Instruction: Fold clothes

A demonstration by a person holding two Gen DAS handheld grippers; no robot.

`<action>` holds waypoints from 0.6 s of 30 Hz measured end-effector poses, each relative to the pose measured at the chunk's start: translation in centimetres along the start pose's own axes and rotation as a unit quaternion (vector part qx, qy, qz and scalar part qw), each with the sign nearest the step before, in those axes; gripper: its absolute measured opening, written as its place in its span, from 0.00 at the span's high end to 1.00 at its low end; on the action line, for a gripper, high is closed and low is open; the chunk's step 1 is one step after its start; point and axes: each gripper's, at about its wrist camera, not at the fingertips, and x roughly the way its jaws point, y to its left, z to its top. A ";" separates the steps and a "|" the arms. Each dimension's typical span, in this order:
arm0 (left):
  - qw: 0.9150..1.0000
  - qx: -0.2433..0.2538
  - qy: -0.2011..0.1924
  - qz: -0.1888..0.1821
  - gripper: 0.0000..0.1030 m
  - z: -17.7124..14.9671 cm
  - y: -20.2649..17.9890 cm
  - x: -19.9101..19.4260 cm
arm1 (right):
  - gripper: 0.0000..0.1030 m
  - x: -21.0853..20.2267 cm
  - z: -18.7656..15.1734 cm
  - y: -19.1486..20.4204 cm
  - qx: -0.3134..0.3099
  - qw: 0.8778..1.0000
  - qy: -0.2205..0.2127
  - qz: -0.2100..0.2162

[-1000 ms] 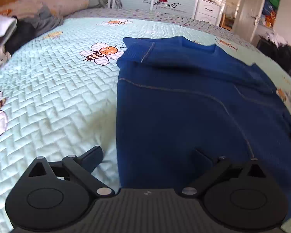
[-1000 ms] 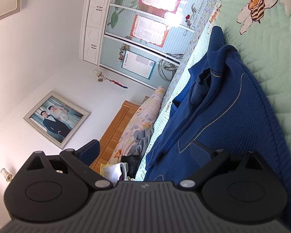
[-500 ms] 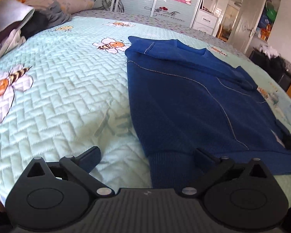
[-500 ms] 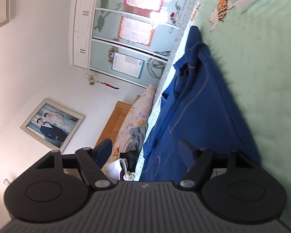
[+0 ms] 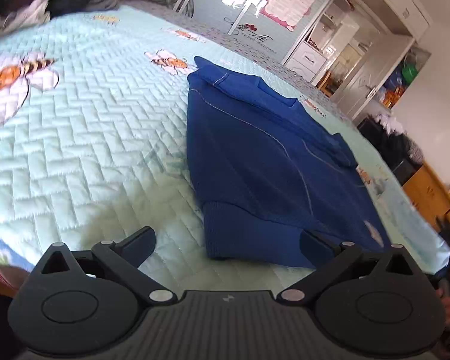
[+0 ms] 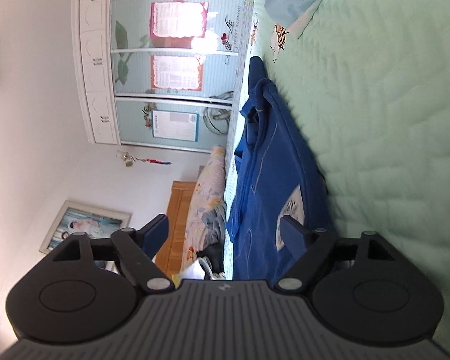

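A dark blue sweater (image 5: 255, 165) lies partly folded on a mint quilted bedspread (image 5: 90, 135), its ribbed hem nearest the left wrist camera. My left gripper (image 5: 226, 237) is open just in front of that hem, and its pads touch no cloth. The right wrist view is rolled on its side, with the sweater (image 6: 270, 165) running away along the bed (image 6: 390, 120) and a white label (image 6: 291, 210) showing. My right gripper (image 6: 225, 228) has its jaws opening. The sweater's near edge shows between the fingers, and nothing presses on it.
A pile of clothes (image 5: 45, 3) and a floral pillow (image 6: 210, 186) lie at the head of the bed by a wooden headboard (image 6: 180, 210). A wardrobe with sliding doors (image 6: 171, 69) stands beyond the bed. Dark clutter (image 5: 396, 147) sits past the bed's far side.
Both views have drawn back from the sweater toward its hem end. The left view now takes in the whole garment. The right gripper has rolled, narrowed and widened again; the white label has come into sight.
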 end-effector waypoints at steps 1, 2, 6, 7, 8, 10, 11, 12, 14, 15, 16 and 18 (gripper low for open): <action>1.000 -0.013 0.002 -0.009 0.01 0.0 0.3 -0.1 | 0.13 -0.4 -0.2 0.2 -0.001 1.000 0.004 -0.004; 1.000 -0.023 0.003 -0.015 0.01 0.0 0.5 -0.2 | 0.12 -0.7 -0.3 0.4 -0.001 1.000 0.008 -0.008; 0.999 -0.043 0.004 -0.030 0.01 -0.2 0.7 -0.5 | 0.06 -1.8 -0.8 0.8 0.001 0.999 0.015 -0.030; 0.999 -0.037 0.006 -0.027 0.01 -0.3 0.3 -0.5 | 0.04 -1.8 -1.1 1.1 -0.005 0.999 0.017 -0.037; 0.999 -0.031 0.008 -0.025 0.01 -0.4 -0.1 -0.5 | 0.03 -1.7 -1.5 1.4 -0.016 0.999 0.019 -0.046; 1.000 -0.014 0.016 -0.012 0.01 -0.5 -1.2 -0.4 | 0.02 -1.2 -2.3 2.2 -0.040 0.997 0.025 -0.067; 1.000 -0.002 0.021 -0.002 0.01 -0.5 -1.8 -0.3 | 0.00 -0.7 -2.8 2.8 -0.057 0.995 0.032 -0.081; 1.000 0.015 0.024 0.012 0.01 -0.5 -2.7 -0.2 | 0.00 -0.1 -3.3 3.3 -0.074 0.992 0.041 -0.094; 0.997 0.050 0.031 0.040 0.01 -0.4 -4.3 0.0 | 0.00 1.1 -4.6 4.5 -0.116 0.985 0.054 -0.113; 0.997 0.061 0.033 0.044 0.01 -0.2 -5.0 0.0 | 0.00 1.7 -5.3 5.3 -0.142 0.981 0.057 -0.118; 0.996 0.071 0.035 0.047 0.01 0.1 -5.7 -0.1 | 0.00 2.3 -6.1 6.1 -0.169 0.976 0.061 -0.123; 0.995 0.084 0.036 0.048 0.01 0.6 -6.8 -0.3 | 0.00 3.4 -7.4 7.5 -0.212 0.966 0.072 -0.128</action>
